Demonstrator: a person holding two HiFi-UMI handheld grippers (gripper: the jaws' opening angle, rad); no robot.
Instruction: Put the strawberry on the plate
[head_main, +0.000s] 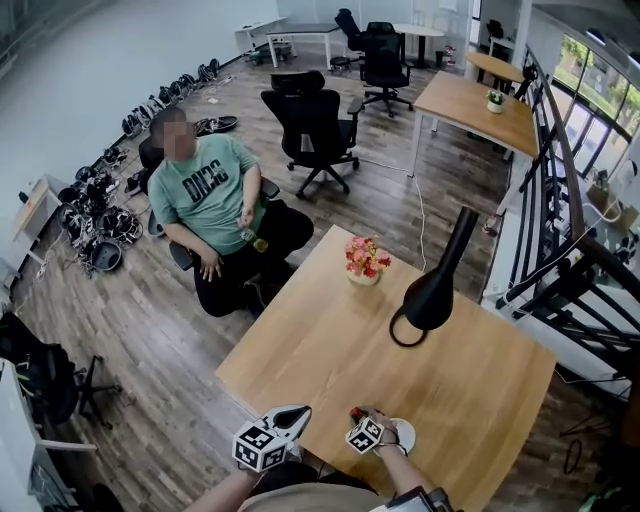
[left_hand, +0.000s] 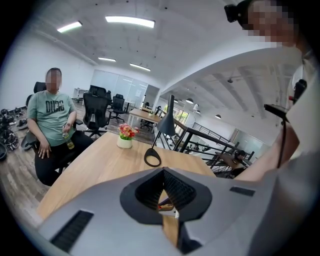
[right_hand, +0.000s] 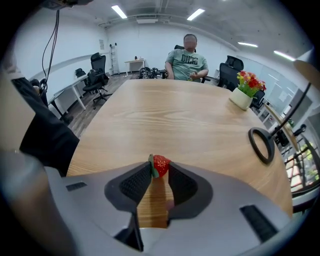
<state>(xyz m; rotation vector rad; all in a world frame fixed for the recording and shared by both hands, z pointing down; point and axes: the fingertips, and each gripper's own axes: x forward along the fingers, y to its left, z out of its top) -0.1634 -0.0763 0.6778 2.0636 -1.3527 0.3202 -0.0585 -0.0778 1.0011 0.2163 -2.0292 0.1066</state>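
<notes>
A red strawberry (right_hand: 161, 164) with green leaves sits pinched between the tips of my right gripper (right_hand: 159, 171), which is shut on it a little above the wooden table (head_main: 330, 350). In the head view the right gripper (head_main: 358, 416) hovers at the table's near edge, just left of a small white plate (head_main: 404, 437). My left gripper (head_main: 300, 411) hangs at the near edge to the left, jaws shut and nothing in them. In the left gripper view the left gripper (left_hand: 163, 173) has its jaws closed, with the strawberry (left_hand: 165, 204) glimpsed beyond through a gap.
A black lamp (head_main: 435, 290) with a ring base stands mid-table, and a white pot of flowers (head_main: 365, 262) sits at the far edge. A person (head_main: 215, 215) is seated beyond the table's far left side. Office chairs (head_main: 310, 125) and another table (head_main: 470, 100) stand further back.
</notes>
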